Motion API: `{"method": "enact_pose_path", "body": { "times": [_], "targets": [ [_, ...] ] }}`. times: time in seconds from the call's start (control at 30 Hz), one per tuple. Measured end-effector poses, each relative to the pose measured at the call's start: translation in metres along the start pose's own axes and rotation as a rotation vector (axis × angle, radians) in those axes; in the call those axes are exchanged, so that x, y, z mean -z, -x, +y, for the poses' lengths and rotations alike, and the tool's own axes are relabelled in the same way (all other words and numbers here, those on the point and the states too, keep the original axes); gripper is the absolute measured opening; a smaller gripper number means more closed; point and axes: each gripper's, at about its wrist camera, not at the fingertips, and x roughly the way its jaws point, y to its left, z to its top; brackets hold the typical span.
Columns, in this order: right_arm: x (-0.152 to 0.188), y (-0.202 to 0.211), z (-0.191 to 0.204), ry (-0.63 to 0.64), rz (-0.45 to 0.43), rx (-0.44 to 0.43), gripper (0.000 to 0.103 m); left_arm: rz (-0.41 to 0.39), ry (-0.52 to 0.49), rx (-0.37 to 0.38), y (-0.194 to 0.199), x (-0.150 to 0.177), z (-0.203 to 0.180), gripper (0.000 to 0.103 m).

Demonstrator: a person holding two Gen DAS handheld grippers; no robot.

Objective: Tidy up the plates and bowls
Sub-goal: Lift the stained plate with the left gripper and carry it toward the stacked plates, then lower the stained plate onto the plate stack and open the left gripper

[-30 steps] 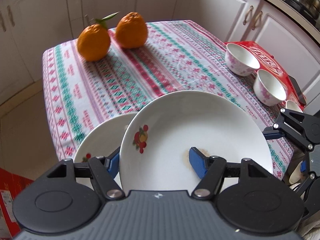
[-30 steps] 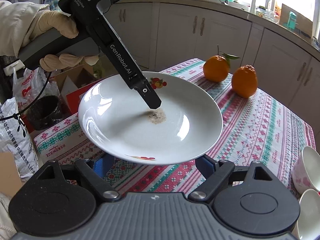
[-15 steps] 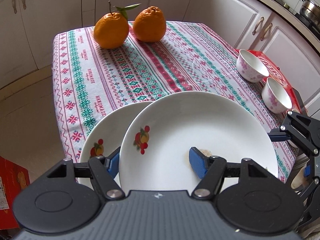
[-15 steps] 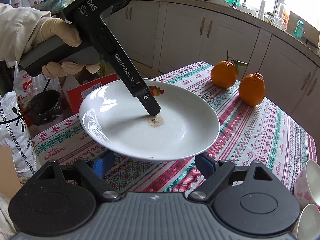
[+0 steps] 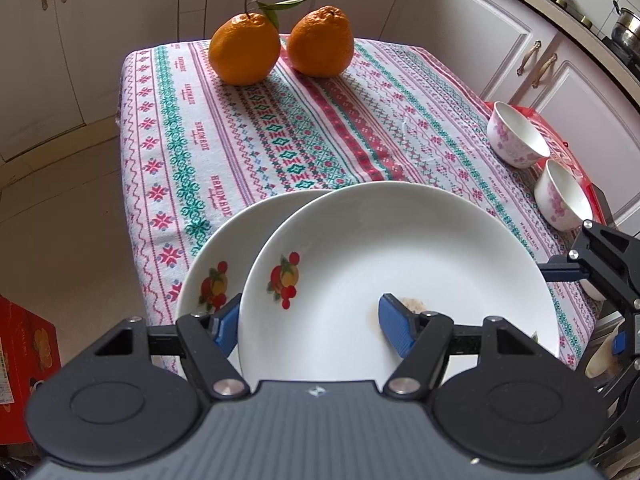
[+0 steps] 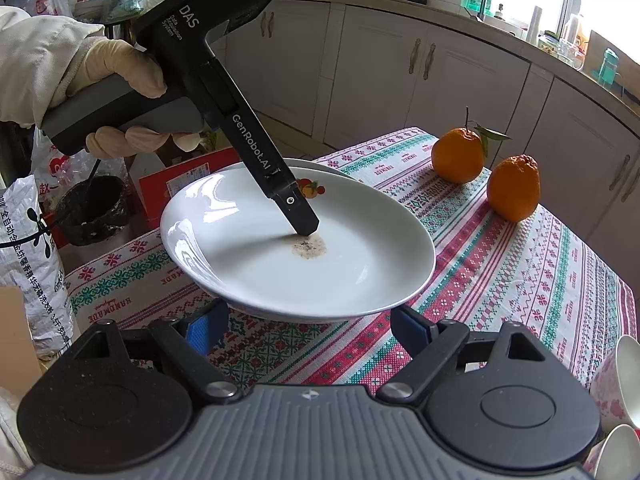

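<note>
My left gripper (image 5: 310, 326) is shut on the rim of a white plate (image 5: 400, 264) with a fruit print and a brown stain. It holds the plate tilted just above a second, matching plate (image 5: 224, 252) that lies at the table's near-left edge. In the right wrist view the held plate (image 6: 320, 268) hangs over the tablecloth with the left gripper's finger (image 6: 296, 210) on its inside. My right gripper (image 6: 308, 330) is open and empty, just in front of and below that plate. Two pink-flowered bowls (image 5: 516, 136) (image 5: 562, 196) stand at the table's right edge.
Two oranges (image 5: 244, 48) (image 5: 320, 42) sit at the table's far end on the patterned tablecloth (image 5: 312, 128). A red box (image 5: 560, 140) lies under the bowls. White cabinets surround the table. Bags and a red carton (image 6: 180, 184) stand on the floor to the left.
The left gripper has carried the held plate lower and farther over the second plate. The right gripper has drawn back a little and stays open.
</note>
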Motion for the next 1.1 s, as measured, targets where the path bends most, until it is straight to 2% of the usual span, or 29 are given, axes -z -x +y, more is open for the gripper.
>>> {"method": "enact_pose_path", "body": {
  "times": [0.27, 1.1],
  "targets": [
    [-0.001, -0.005, 0.002, 0.007, 0.001, -0.017, 0.091, 0.011, 0.009, -0.023, 0.002, 0.003, 0.004, 0.069],
    [0.0, -0.013, -0.007, -0.027, -0.011, -0.07, 0.091, -0.018, 0.053, -0.031, 0.026, 0.011, 0.015, 0.07]
  ]
}}
